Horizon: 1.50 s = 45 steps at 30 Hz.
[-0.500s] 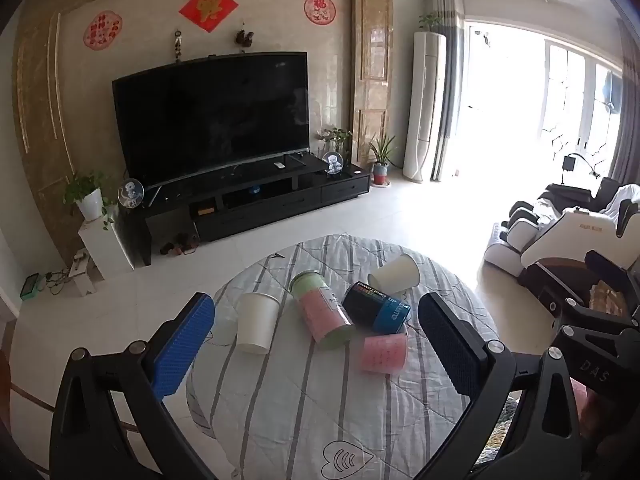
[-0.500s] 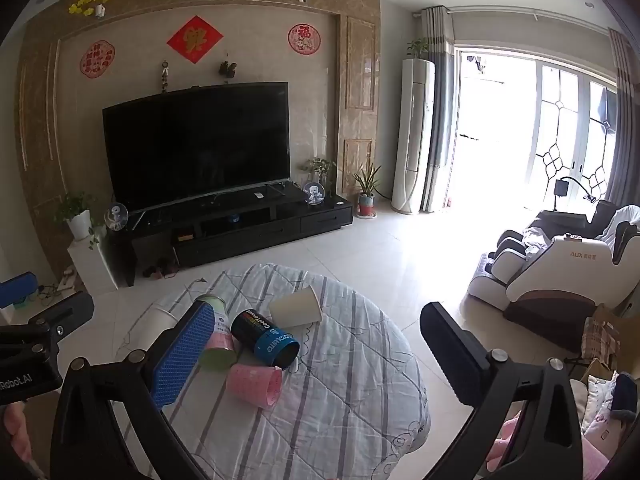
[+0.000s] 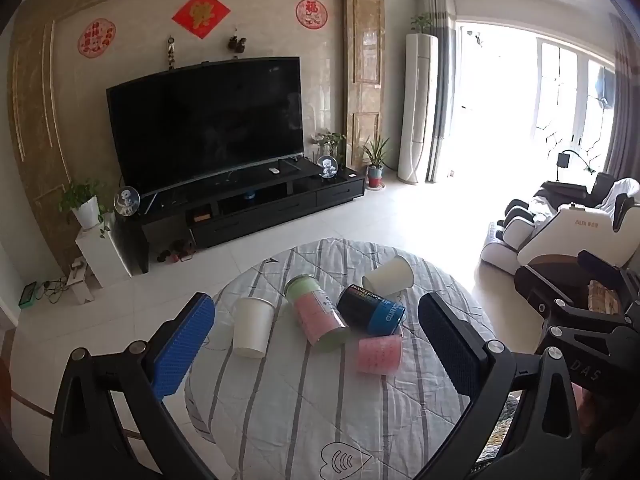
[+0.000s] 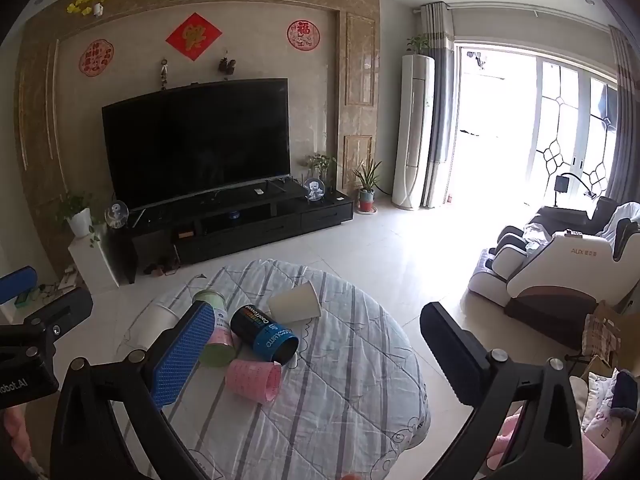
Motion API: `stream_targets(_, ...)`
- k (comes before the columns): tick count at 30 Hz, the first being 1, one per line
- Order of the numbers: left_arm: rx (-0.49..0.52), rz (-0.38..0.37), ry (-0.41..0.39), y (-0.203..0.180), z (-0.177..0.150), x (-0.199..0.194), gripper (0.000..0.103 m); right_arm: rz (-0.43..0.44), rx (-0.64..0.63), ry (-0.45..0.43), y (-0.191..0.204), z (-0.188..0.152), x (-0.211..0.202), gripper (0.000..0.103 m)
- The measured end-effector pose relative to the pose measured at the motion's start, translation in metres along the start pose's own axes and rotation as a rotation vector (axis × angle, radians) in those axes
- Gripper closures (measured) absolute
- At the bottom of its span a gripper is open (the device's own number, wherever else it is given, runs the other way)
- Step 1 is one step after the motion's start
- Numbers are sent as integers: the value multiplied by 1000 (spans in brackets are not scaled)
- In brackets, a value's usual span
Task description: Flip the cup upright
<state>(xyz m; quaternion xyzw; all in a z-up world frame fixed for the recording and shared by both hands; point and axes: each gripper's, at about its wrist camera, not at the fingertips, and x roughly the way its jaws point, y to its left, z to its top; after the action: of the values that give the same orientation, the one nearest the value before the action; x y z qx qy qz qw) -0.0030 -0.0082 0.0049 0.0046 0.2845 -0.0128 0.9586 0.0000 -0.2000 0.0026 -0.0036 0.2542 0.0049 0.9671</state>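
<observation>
Lying on their sides on the round table (image 3: pixel 320 420) are five containers, none gripped; white cup (image 3: pixel 253 330) at the left looks tipped, mouth toward the far side, well apart from the rest; pink cup (image 3: pixel 379 354) lies nearest the camera, mouth to the right in the right wrist view (image 4: pixel 254 380), touching or just beside the dark can (image 3: pixel 370 312); second white cup (image 3: pixel 390 276) lies at the far right, mouth toward the window; pink-and-green canister (image 3: pixel 318 318) lies between the left white cup and the dark can, seeming to touch the can.

Step in hand, by my read: approach, nothing picked yet; which cup is meant cannot be told from the task line.

Left gripper (image 3: pixel 316 340) hangs above the near table edge, fingers spread wide with nothing between them, aimed about at the cluster; right gripper (image 4: pixel 316 352) hangs to the right of the table, fingers likewise wide apart and empty, its left pad hiding part of the canister (image 4: pixel 218 332) in that view.

Next move probably calls for: lowering one gripper over a cup wall, pads across the body rather than the rim; closing softly since paper or thin plastic will crush; rotating so the mouth faces up; setting down on the quilted cloth, which looks soft and may let a light cup wobble; neighbours crowd the pink cup, so the lone white cup is the easier reach.
</observation>
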Motion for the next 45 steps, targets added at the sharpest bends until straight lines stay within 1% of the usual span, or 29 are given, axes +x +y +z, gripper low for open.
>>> stream_targets(19, -6, 14, 3, 5, 1, -1, 0, 3, 4, 23, 0, -2, 6, 0)
stream_targets(31, -5, 32, 5, 9, -2, 1, 0, 6, -2, 15, 1, -2, 5, 0)
stream_targets(45, -3, 33, 7, 8, -2, 1, 0, -1, -2, 16, 2, -2, 4, 0)
